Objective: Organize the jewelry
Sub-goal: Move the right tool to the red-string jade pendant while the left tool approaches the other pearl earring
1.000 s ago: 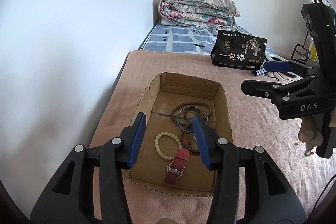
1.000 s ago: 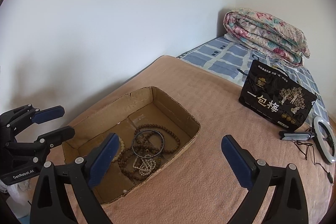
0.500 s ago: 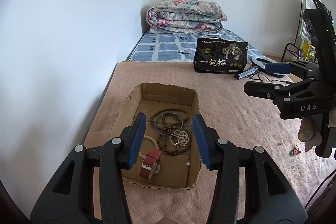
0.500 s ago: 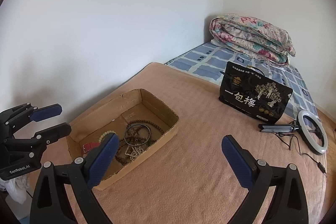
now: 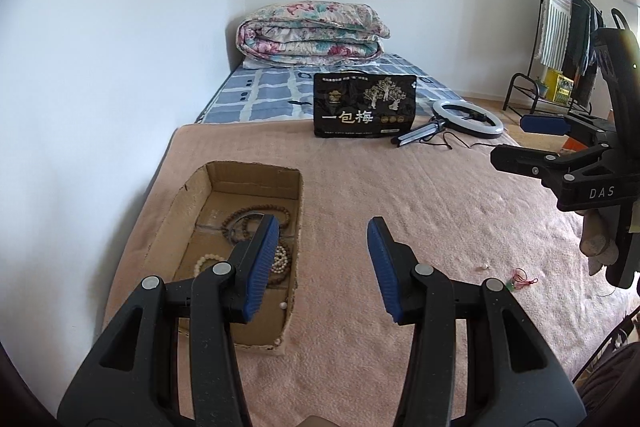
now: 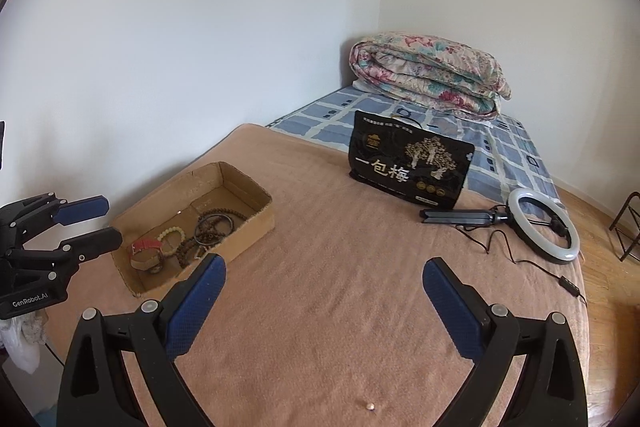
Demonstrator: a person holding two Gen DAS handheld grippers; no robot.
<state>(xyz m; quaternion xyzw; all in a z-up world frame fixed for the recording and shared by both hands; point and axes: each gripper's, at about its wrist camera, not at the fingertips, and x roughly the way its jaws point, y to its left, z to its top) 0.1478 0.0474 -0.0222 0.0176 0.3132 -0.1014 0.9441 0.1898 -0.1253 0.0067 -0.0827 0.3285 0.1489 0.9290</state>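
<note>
I am holding both the left tongs [image 5: 323, 259] and right tongs [image 6: 320, 293] wide apart, gripping nothing. The bracelets are sitting gathered in the cardboard box [image 6: 256, 223], walls keeping them together on the bed [image 6: 344, 267].

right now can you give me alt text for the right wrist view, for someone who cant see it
Open right gripper held empty above a pink blanket; at left, a cardboard box holding bead bracelets and a red watch, with the open left gripper beside it. Behind lie a black bag and ring light.

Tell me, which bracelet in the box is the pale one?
The cream-beaded bracelet, beside the red watch strap; the other strands are dark brown.
</note>
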